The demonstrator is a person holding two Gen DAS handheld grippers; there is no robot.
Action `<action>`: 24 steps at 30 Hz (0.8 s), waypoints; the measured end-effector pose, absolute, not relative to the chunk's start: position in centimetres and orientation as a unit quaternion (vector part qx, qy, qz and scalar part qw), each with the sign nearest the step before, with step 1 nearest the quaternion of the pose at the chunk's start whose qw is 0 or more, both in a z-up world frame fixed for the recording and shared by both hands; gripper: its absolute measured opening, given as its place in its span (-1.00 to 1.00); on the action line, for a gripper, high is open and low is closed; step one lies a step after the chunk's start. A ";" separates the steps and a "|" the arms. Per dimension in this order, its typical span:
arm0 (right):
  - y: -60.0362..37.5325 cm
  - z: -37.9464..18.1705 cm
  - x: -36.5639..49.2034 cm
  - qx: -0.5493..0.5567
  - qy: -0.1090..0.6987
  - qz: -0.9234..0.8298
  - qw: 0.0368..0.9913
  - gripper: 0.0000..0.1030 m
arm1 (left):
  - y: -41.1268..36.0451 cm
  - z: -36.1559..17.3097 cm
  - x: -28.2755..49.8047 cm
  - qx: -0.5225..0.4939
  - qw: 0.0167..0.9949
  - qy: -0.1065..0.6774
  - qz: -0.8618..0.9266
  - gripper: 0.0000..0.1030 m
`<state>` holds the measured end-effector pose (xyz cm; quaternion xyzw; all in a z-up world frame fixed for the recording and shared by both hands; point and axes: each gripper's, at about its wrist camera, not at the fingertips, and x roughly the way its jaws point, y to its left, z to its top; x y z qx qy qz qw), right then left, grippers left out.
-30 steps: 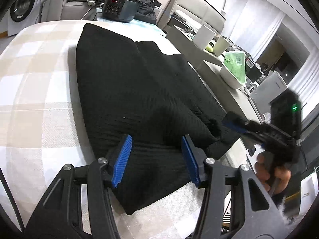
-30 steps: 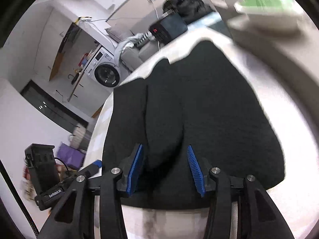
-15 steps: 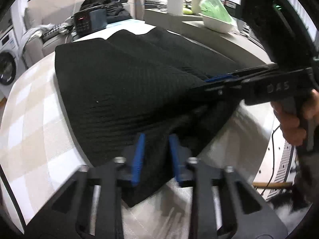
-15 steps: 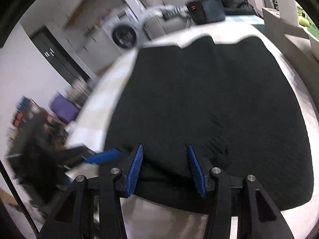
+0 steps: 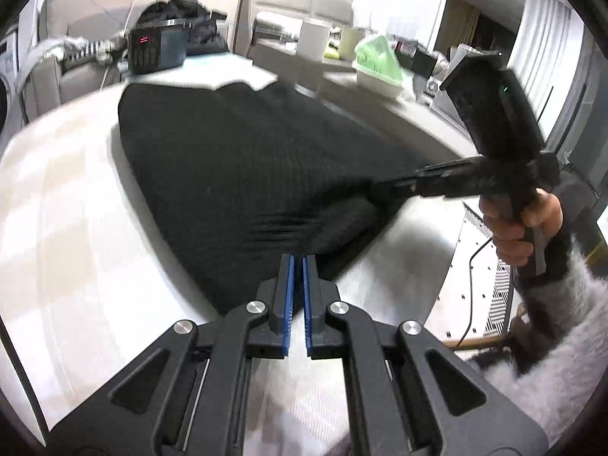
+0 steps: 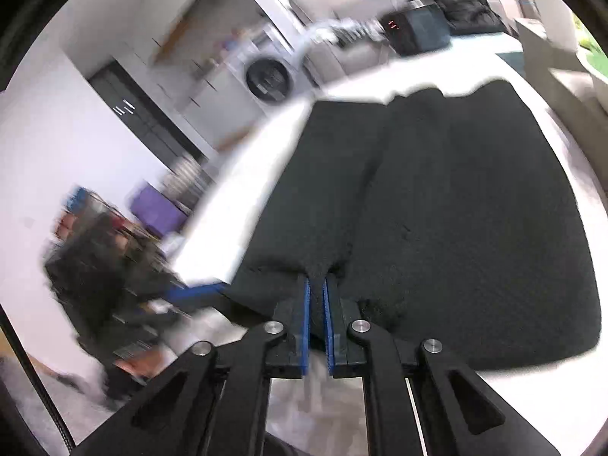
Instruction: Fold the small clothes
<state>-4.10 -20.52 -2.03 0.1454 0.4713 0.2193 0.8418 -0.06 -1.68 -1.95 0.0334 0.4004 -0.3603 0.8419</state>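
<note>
A black knitted garment (image 5: 228, 159) lies spread on a pale checked table top (image 5: 64, 205); it also shows in the right wrist view (image 6: 456, 209). My left gripper (image 5: 297, 262) is shut on the garment's near edge. My right gripper (image 6: 316, 285) is shut on the near edge too, further right, pinching a bunched fold. The right gripper also shows in the left wrist view (image 5: 383, 188), held by a hand, its fingers pressed into the cloth. The left gripper's blue tip shows in the right wrist view (image 6: 197, 290).
A dark appliance with red digits (image 5: 157, 51) and a black bundle (image 5: 190, 11) sit beyond the table's far end. A side counter with a white cup (image 5: 313, 36) and a green bag in a bowl (image 5: 380, 62) runs along the right. A washing machine (image 6: 271, 78) stands at the back left.
Both grippers have closed from open onto the garment's near edge. Both views have swung and are blurred with motion.
</note>
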 end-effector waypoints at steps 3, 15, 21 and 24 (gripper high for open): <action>-20.9 -4.2 -4.4 0.139 0.507 0.202 0.826 -0.78 | -0.8 -2.6 -0.6 0.018 0.835 0.416 -0.360 -0.96; -20.3 -4.6 0.3 0.212 0.484 0.208 0.823 -0.70 | 1.9 -1.9 1.2 -0.070 0.839 0.416 -0.344 -0.93; -20.7 -1.4 -0.2 0.208 0.429 0.194 0.857 -0.89 | 4.4 -1.9 1.7 -0.114 0.845 0.412 -0.321 -0.93; -22.0 -1.9 -1.0 0.177 0.448 0.143 0.865 -0.87 | 5.5 -2.2 2.4 -0.120 0.847 0.414 -0.311 -0.93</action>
